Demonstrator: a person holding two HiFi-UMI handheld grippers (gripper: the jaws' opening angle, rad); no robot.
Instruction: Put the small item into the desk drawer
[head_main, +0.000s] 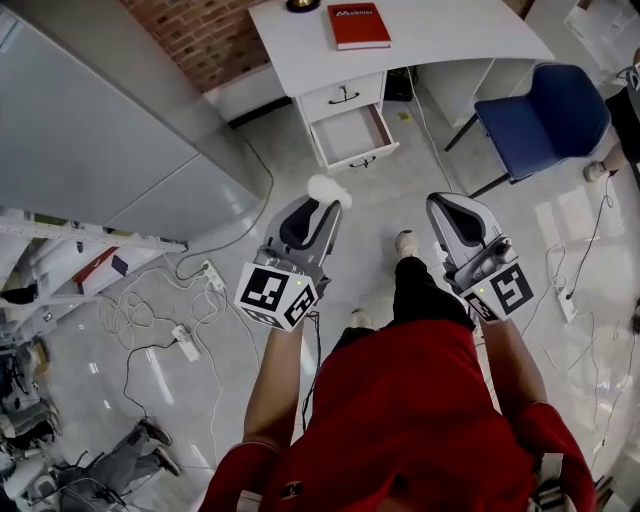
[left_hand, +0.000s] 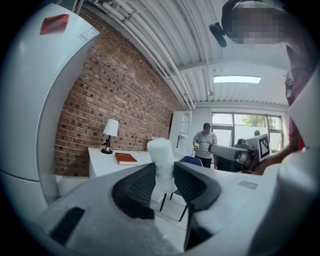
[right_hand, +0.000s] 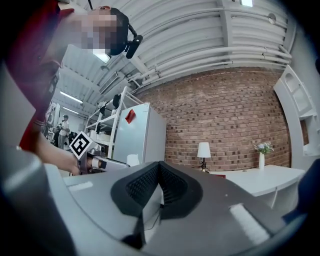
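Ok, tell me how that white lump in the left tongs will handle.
Probably soft: the lump looks fuzzy and seems pinched between the left tongs. Likely light, as it stands upright from a low grip. Ribbed pads should stop slipping.

Book (head_main: 358, 25) on desk (head_main: 450, 40), drawer (head_main: 352, 135) open beneath

A white desk (head_main: 440, 35) carries a red book (head_main: 358, 25) on its top. The desk's lower drawer (head_main: 352, 137) stands pulled out. A blue chair (head_main: 545, 115) stands just right of the desk. In front of the desk, the left gripper (head_main: 322, 200) clamps a small white item (head_main: 329, 189) short of the drawer, and the right gripper (head_main: 445, 205) hangs farther right.
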